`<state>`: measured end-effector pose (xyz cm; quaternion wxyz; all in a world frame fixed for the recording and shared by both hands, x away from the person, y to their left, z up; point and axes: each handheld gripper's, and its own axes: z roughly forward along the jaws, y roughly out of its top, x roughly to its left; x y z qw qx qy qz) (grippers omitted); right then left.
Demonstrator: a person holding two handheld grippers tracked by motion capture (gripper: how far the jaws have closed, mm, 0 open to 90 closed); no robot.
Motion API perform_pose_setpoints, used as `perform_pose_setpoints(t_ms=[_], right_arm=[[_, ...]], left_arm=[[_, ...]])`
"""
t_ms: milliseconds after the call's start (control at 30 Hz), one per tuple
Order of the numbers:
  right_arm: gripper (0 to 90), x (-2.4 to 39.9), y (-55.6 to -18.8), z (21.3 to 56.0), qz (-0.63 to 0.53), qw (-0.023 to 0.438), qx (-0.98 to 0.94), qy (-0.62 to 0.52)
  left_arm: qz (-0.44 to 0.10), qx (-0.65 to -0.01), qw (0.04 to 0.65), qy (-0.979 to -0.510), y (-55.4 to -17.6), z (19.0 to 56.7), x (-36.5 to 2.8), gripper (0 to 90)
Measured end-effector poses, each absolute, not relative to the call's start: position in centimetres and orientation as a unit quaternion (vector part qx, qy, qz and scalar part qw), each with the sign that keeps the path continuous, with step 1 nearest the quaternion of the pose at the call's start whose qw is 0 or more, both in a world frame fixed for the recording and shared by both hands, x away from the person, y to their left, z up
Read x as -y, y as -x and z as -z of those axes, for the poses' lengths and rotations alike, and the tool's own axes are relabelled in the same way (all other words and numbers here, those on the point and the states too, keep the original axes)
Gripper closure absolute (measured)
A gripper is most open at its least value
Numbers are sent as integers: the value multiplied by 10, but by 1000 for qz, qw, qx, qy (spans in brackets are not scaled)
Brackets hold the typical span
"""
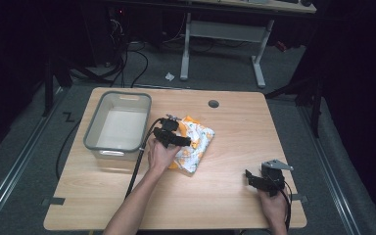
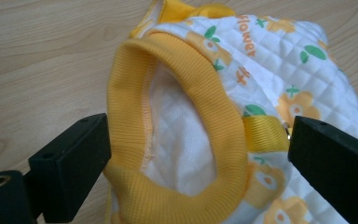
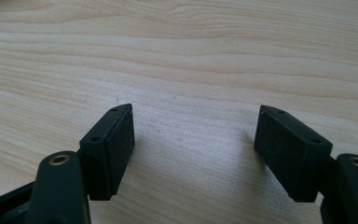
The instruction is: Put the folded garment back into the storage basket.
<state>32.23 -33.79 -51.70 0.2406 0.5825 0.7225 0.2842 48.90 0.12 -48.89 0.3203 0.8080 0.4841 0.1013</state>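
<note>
The left claw [image 1: 175,131] is hovering over the garment [image 1: 194,142], a small quilted piece with yellow ribbing and a flower print, which is lying folded on the counter [image 1: 235,147] just right of the grey tub [image 1: 119,125]. In the left gripper view its jaws are standing wide apart, straddling the ribbed yellow collar [image 2: 177,112], not yet pinching it. The step in hand looks like the reach for a grasp on the garment, probably to lift it toward the tub, which is sitting empty.

The right claw [image 1: 255,180] is resting well apart from the garment near the counter's front right corner; its jaws are apart too, with bare wood between them.

The next move is calling for the left claw to be lowered slightly so both jaws are flanking the collar band, then closed on the ribbing rather than the loose quilted layer, which could slip or unfold.
</note>
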Motion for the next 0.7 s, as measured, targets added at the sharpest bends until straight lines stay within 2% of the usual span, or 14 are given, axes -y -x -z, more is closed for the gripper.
perform_pose_setpoints(t_ms=[533, 700], right_arm=[[292, 338, -322, 517, -284, 241, -722, -583], [292, 338, -322, 517, -284, 241, -722, -583]], left_arm=[[-92, -507, 272, -813, -497, 512, -4, 149], [-103, -495, 266, -821, -494, 511, 0, 228]])
